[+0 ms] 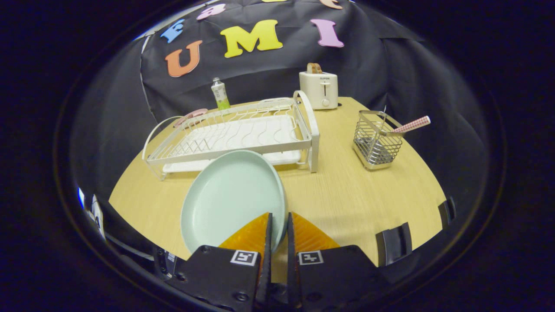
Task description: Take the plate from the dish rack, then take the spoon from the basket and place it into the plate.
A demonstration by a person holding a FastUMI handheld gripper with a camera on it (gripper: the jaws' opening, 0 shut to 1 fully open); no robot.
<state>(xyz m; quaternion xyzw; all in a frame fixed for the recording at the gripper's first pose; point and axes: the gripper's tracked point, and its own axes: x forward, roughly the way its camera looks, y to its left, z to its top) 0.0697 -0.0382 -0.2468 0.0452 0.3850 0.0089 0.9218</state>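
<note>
The fingers (278, 227) are clamped on the rim of the pale green plate (230, 199), held out of the dish rack (234, 134) above the desk's (347, 190) near edge; the spoon (411, 125) still stands in the wire basket (376, 138), not yet fetched

Plate (230, 197) smooth, matt-ish; rack (243, 130) coated wire w/ plastic tray; basket (376, 139) shiny metal wire; table (347, 190) light wood grain, matt
</note>
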